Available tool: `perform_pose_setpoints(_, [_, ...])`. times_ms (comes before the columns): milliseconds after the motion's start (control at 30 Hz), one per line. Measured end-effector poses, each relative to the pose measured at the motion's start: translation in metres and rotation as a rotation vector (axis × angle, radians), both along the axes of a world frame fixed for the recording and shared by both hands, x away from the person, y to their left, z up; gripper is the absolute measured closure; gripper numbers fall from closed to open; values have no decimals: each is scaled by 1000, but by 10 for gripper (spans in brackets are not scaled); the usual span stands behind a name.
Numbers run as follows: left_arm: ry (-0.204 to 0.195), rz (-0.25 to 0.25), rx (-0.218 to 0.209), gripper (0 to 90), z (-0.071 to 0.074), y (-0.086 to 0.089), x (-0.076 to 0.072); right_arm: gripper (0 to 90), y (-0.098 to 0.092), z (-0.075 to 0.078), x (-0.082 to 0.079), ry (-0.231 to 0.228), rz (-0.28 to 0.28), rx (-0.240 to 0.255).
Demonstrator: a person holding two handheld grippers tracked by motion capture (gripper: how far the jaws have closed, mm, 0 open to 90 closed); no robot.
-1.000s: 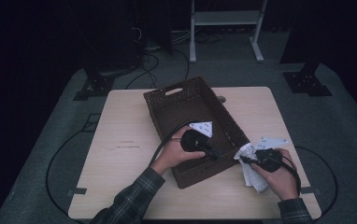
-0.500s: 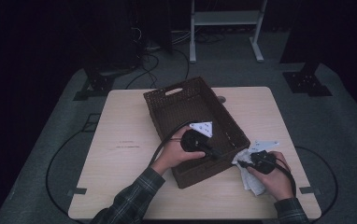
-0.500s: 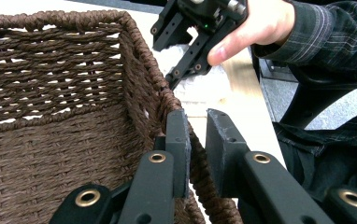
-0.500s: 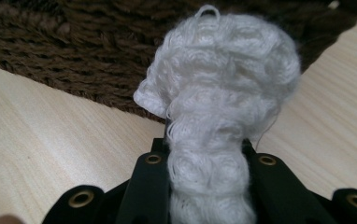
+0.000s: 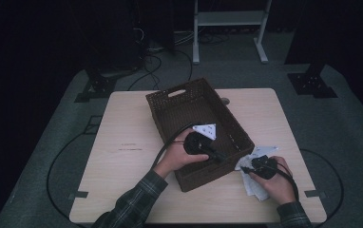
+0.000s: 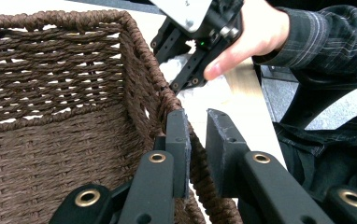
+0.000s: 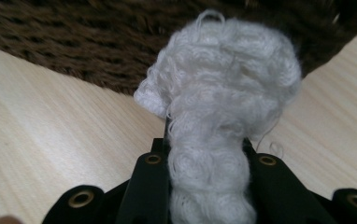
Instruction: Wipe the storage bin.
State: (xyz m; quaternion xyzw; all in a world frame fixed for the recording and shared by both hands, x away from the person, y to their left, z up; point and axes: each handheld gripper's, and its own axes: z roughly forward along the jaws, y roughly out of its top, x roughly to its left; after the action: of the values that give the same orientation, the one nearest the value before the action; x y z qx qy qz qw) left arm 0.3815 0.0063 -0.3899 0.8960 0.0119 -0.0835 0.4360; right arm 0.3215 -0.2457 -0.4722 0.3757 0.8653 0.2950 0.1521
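High view first, and we see a pale wooden desk (image 5: 122, 156) standing on grey carpet in a dark room, with cables trailing across the floor and a white metal stand (image 5: 229, 28) at the back. On the desk sits a brown woven basket (image 5: 170, 114), set at an angle, a handle slot in its far end.

Over to the left gripper (image 6: 196, 140): in its own view we have its 2 fingers astride the basket's near wall, one inside, one outside, closed on the braided rim. From above, that hand sits at the basket's near right corner.

Now the right gripper (image 7: 207, 144): its fingers are pinched onto a white fluffy cloth (image 7: 223, 84), which bunches up between them and bulges out ahead, right against the basket's outer wall. Bare wood grain shows on either side. From above, we find the cloth (image 5: 258, 187) lying on the desk just right of the basket, under the right hand.
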Motion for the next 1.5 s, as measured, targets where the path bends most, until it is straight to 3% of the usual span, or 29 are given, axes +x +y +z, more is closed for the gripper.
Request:
perform_pose_setpoints(133, [3, 1, 0, 784, 0, 0, 0, 760, 2, 11, -5, -48, 17, 19])
perform_pose_setpoints(233, [4, 0, 0, 784, 0, 0, 0, 760, 3, 21, -10, -72, 23, 61])
perform_pose_setpoints(667, [1, -1, 0, 785, 0, 0, 0, 760, 8, 52, -24, -181, 62, 102])
perform_pose_setpoints(1067, [2, 1, 2, 785, 0, 0, 0, 760, 14, 37, -18, -144, 70, 78])
perform_pose_setpoints(1500, [3, 1, 2, 786, 0, 0, 0, 757, 17, 13, -10, -60, 78, 49])
